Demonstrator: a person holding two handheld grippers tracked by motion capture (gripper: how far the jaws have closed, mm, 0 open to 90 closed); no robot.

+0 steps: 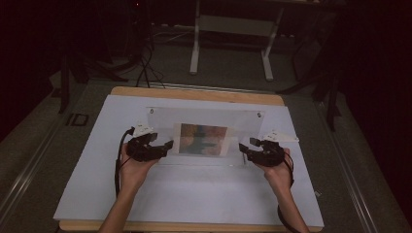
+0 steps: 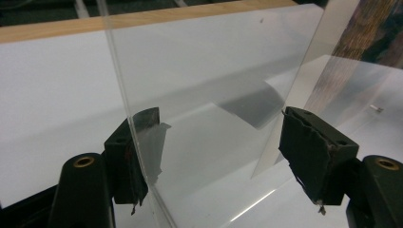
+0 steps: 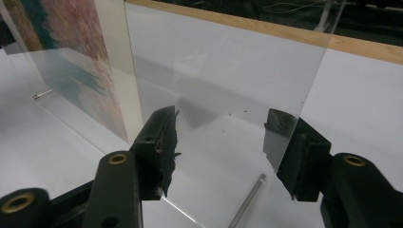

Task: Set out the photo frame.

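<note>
1. Looking down from the high view, I see a clear acrylic frame (image 1: 204, 133) standing near the middle of the white table cover (image 1: 97, 184); a colourful picture (image 1: 203, 139) sits inside it.
2. My left gripper (image 1: 167, 144) is at the frame's left end; its jaws are spread wide and pinch nothing; in the left gripper view the clear panel's (image 2: 209, 95) edge runs between them, just beside the left jaw.
3. My right gripper (image 1: 243, 148) is at the frame's right end; its jaws are spread too, with the clear panel (image 3: 218, 85) between them and its edge close to the right jaw.
4. A thin metal pin (image 3: 246, 202) lies on the cover between the right jaws; a small screw (image 3: 43, 95) lies farther off near the picture (image 3: 71, 52).
5. A white table stand (image 1: 231, 34) and cables (image 1: 145, 63) are on the floor beyond the wooden table edge (image 1: 194, 93); nothing blocks either gripper.
</note>
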